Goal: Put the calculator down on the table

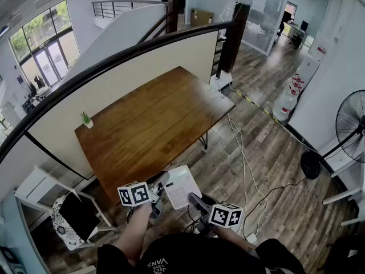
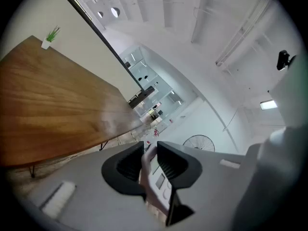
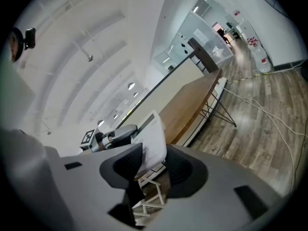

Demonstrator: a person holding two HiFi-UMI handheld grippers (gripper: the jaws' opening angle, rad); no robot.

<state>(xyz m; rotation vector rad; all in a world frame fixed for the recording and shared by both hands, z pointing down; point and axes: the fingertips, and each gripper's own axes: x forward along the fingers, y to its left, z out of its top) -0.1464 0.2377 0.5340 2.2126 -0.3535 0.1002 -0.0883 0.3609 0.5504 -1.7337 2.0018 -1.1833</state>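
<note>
Calculator (image 1: 182, 189) edge behind left tool (image 1: 163, 182)

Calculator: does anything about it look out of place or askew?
Only that the calculator hangs tilted in the air short of the table, clamped in the left gripper; nothing looks damaged.

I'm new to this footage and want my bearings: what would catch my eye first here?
A white flat calculator hangs in the air at the bottom centre, clamped by the left gripper, beside the near edge of the long brown wooden table. A small green potted plant stands at its far left corner.
</note>
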